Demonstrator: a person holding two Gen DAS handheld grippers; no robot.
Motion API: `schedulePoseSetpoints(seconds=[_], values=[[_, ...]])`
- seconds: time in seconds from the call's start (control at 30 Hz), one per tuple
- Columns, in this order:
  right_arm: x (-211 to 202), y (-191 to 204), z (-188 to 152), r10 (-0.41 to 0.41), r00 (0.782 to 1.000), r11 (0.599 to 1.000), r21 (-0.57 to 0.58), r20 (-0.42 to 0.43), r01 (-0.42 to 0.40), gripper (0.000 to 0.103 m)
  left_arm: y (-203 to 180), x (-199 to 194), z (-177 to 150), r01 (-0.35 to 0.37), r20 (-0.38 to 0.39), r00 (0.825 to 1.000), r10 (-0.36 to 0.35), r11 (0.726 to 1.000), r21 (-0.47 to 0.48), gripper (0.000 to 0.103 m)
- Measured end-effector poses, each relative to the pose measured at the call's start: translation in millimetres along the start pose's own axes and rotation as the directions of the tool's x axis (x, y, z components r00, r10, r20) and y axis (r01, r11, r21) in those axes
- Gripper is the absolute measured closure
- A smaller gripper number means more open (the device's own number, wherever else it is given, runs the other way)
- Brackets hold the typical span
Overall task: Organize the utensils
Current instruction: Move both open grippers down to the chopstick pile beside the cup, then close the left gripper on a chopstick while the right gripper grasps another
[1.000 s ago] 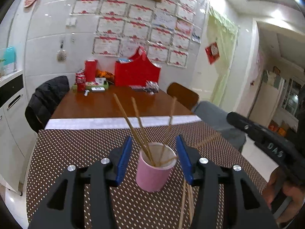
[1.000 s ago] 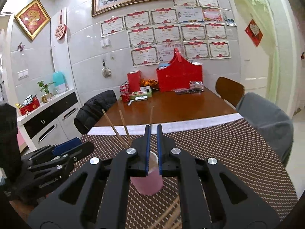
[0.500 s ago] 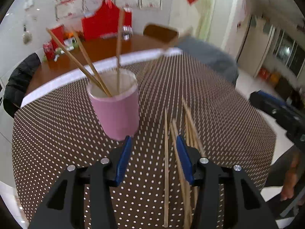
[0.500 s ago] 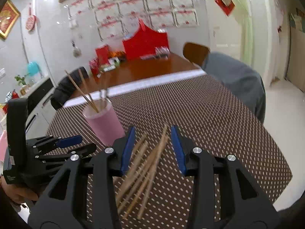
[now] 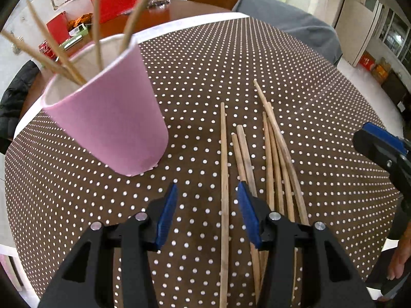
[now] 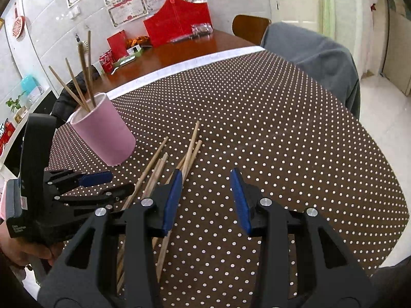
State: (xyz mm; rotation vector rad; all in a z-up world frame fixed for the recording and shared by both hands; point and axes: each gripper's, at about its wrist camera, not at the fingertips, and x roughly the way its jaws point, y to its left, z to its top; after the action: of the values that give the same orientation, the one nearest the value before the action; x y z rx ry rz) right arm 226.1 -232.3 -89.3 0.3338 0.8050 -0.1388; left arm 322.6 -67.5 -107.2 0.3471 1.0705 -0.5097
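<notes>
A pink cup [image 5: 110, 125] stands on the brown dotted tablecloth [image 5: 231, 64] with several wooden chopsticks [image 5: 64, 59] upright in it. Several loose chopsticks [image 5: 272, 148] lie on the cloth to its right. My left gripper [image 5: 206, 211] is open and low over the cloth, with one single chopstick [image 5: 224, 169] lying between its fingers. My right gripper [image 6: 206, 197] is open and empty, just right of the loose chopsticks [image 6: 190, 151]. The cup [image 6: 102, 133] and my left gripper [image 6: 102, 184] also show in the right wrist view.
Beyond the white cloth border [image 6: 205, 56] the bare wooden table holds a red box [image 6: 177, 23], cans and small items [image 6: 123, 56]. Chairs draped with a grey cover [image 6: 313, 59] and a black jacket [image 5: 12, 97] stand at the table's sides.
Both grippers have dropped from above the cup towards the loose chopsticks. The right gripper, shut a second ago, has opened. The left gripper now straddles a single chopstick.
</notes>
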Motion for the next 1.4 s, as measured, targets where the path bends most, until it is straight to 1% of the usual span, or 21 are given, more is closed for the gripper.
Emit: schedulePoseSetpoints(seconds=[0.1, 0.23, 0.27, 0.3, 0.33, 0.4, 0.47, 0.53, 0.6, 0.73, 0.83, 0.87, 1.0, 1.1, 1.17, 1.3, 1.37, 1.4], values=[[6, -3, -1, 0.011, 1.000, 1.000, 0.006, -0.015, -0.011, 0.064, 1, 10, 9, -0.026, -0.021, 0.999, 0.026, 0.999, 0.019, 0.055], [13, -2, 2, 0.030, 0.999, 1.000, 0.009, -0.036, -0.030, 0.064, 0, 22, 15, -0.041, -0.043, 0.998, 0.041, 0.999, 0.014, 0.055], [16, -1, 3, 0.039, 0.998, 0.999, 0.010, -0.043, -0.039, 0.064, 0, 25, 14, -0.041, -0.047, 0.998, 0.041, 0.999, 0.011, 0.061], [19, 0, 4, 0.047, 0.998, 0.999, 0.011, -0.051, -0.046, 0.064, 0, 25, 14, -0.028, -0.045, 0.999, 0.028, 1.000, 0.004, 0.072], [22, 2, 6, 0.053, 0.997, 0.999, 0.010, -0.063, -0.052, 0.064, -1, 26, 13, -0.014, -0.045, 0.999, 0.014, 1.000, -0.004, 0.076], [28, 5, 7, 0.063, 0.995, 0.998, 0.010, -0.082, -0.062, 0.064, -2, 26, 14, -0.008, -0.045, 0.999, 0.008, 1.000, -0.005, 0.096], [36, 9, 9, 0.069, 0.991, 0.998, 0.017, -0.111, -0.067, 0.064, -4, 26, 10, -0.001, -0.037, 0.999, 0.000, 1.000, -0.013, 0.096], [47, 12, 11, 0.081, 0.985, 0.997, 0.024, -0.154, -0.078, 0.069, -1, 24, 3, 0.015, -0.036, 0.999, -0.017, 0.999, -0.037, 0.096], [55, 15, 12, 0.084, 0.980, 0.996, 0.031, -0.179, -0.079, 0.070, 3, 21, -6, 0.028, -0.039, 0.999, -0.031, 0.998, -0.059, 0.097], [71, 19, 16, 0.067, 0.969, 0.997, 0.040, -0.238, -0.059, 0.072, 10, 15, -23, 0.050, -0.045, 0.998, -0.054, 0.995, -0.087, 0.096], [80, 23, 19, 0.056, 0.961, 0.998, 0.035, -0.270, -0.048, 0.076, 13, 14, -23, 0.078, -0.041, 0.996, -0.083, 0.991, -0.112, 0.097], [83, 24, 21, 0.056, 0.959, 0.998, 0.039, -0.279, -0.047, 0.080, 17, 12, -24, 0.081, -0.042, 0.995, -0.087, 0.990, -0.118, 0.096], [98, 26, 26, 0.046, 0.940, 0.998, 0.049, -0.338, -0.031, 0.084, 21, 14, -15, 0.087, -0.050, 0.994, -0.095, 0.985, -0.148, 0.096], [105, 24, 30, 0.038, 0.927, 0.998, 0.060, -0.373, -0.017, 0.088, 15, 19, -2, 0.064, -0.051, 0.996, -0.072, 0.987, -0.144, 0.096], [112, 26, 37, 0.024, 0.920, 0.999, 0.054, -0.392, -0.003, 0.089, 14, 21, 4, 0.058, -0.050, 0.997, -0.066, 0.987, -0.152, 0.096], [112, 21, 41, 0.002, 0.905, 0.998, 0.053, -0.426, 0.022, 0.089, 6, 28, 13, 0.030, -0.074, 0.996, -0.041, 0.989, -0.145, 0.096], [112, 16, 42, 0.014, 0.893, 0.996, 0.081, -0.449, 0.025, 0.089, 1, 31, 18, 0.014, -0.078, 0.997, -0.024, 0.992, -0.127, 0.093], [111, 12, 40, 0.025, 0.891, 0.995, 0.095, -0.454, 0.021, 0.089, -2, 33, 21, 0.013, -0.080, 0.997, -0.023, 0.992, -0.125, 0.089]])
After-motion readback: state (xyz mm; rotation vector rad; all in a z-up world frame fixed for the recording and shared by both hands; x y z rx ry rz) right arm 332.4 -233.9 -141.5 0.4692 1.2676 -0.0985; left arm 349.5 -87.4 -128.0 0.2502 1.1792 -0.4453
